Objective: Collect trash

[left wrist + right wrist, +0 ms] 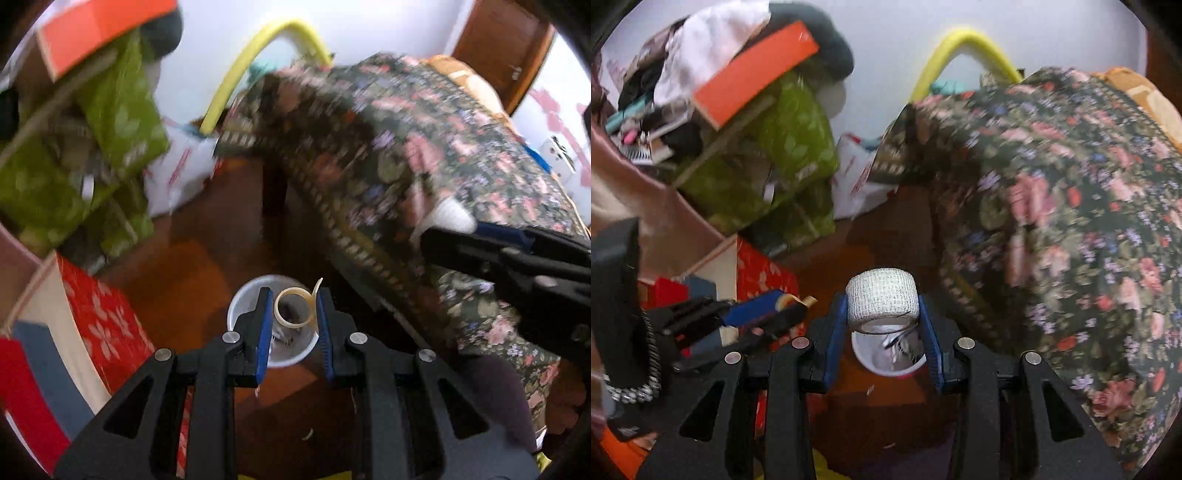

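Left gripper (pixel 294 314): its two blue-padded fingers (pixel 263 328) stand a narrow gap apart, clamped on one thin tan tape ring (pixel 293 307), whose loose end curls up beside the right pad. Right gripper (pixel 882 325): two blue-padded fingers (pixel 836 336) set somewhat wider, clamped on one roll of white gauze bandage (pixel 882 300), its open core facing down toward the camera. Below each held item, seen between the fingers in both wrist views, lies one white cup-like bin (pixel 236 310) on the brown wooden floor (pixel 207 251), with dark scraps inside; whether either held item touches the bin cannot be told. In the left wrist view the right gripper enters from the right edge, the white roll at its tip; in the right wrist view the left gripper enters from the left, near. Farther out: one floral-patterned cloth (pixel 1071 206) draped to the right, one red patterned box (pixel 99 317) near left, green patterned bags (pixel 790 147) under one orange box (pixel 753 74) at far left, and one yellow curved tube (pixel 964 40) against the white wall. Background blurred.
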Available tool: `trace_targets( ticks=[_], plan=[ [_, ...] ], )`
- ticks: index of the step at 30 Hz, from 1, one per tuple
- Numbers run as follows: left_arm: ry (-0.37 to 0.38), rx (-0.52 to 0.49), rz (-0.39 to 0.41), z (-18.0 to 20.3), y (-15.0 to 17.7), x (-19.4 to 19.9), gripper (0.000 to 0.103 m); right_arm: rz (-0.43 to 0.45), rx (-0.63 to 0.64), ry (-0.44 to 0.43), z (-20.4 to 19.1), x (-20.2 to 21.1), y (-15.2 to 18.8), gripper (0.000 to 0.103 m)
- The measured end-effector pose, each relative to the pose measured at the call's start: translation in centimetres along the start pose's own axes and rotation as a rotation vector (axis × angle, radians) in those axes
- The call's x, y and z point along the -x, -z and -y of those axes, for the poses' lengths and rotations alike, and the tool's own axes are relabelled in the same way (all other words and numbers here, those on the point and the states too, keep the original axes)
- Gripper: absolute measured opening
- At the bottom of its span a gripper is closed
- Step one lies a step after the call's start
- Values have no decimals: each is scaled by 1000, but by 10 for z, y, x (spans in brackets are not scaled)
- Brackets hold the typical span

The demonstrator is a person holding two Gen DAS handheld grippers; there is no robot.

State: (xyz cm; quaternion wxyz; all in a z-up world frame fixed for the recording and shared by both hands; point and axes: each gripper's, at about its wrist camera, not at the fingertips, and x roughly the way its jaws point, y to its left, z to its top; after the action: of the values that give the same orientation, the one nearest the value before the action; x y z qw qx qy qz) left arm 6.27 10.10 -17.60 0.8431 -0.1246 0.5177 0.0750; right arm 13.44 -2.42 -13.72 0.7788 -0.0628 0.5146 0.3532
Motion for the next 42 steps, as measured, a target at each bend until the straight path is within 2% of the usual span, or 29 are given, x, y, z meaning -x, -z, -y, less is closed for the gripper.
trace_targets(
  ticks=[9, 13, 17, 19, 20, 23, 25, 29, 32, 37, 42],
  plan=[
    [33, 94, -147, -25, 9, -57, 22, -158, 34, -15, -1, -60, 9, 35],
    [23, 98, -181, -28, 9, -77, 22, -219, 17, -17, 4, -84, 6, 36],
    [34, 98, -168, -27, 7, -83, 22, -247, 7, -49, 6, -95, 0, 36],
    [44, 102, -176, -27, 4, -86, 32, -256, 7, -63, 5, -99, -5, 36],
    [39, 105, -182, -27, 3, -88, 41, -266, 2, -71, 4, -101, -6, 37],
    [21, 99, -175, -28, 1, -88, 43, -278, -7, -93, 4, -103, -9, 44],
    [17, 109, -168, -32, 0, -86, 43, -267, -10, -89, 4, -99, -8, 48],
    [17, 133, -150, -40, 0, -73, 43, -243, -11, -92, 4, -87, -8, 48],
    [14, 145, -107, -45, -1, -50, 43, -185, -10, -61, 4, -65, -8, 48],
    [37, 147, 27, -44, -6, 9, 43, -26, -15, 23, 0, -6, -2, 48],
    [92, 91, 202, -27, -8, 90, 43, 214, -33, 124, -16, 83, 18, 48]
  ],
)
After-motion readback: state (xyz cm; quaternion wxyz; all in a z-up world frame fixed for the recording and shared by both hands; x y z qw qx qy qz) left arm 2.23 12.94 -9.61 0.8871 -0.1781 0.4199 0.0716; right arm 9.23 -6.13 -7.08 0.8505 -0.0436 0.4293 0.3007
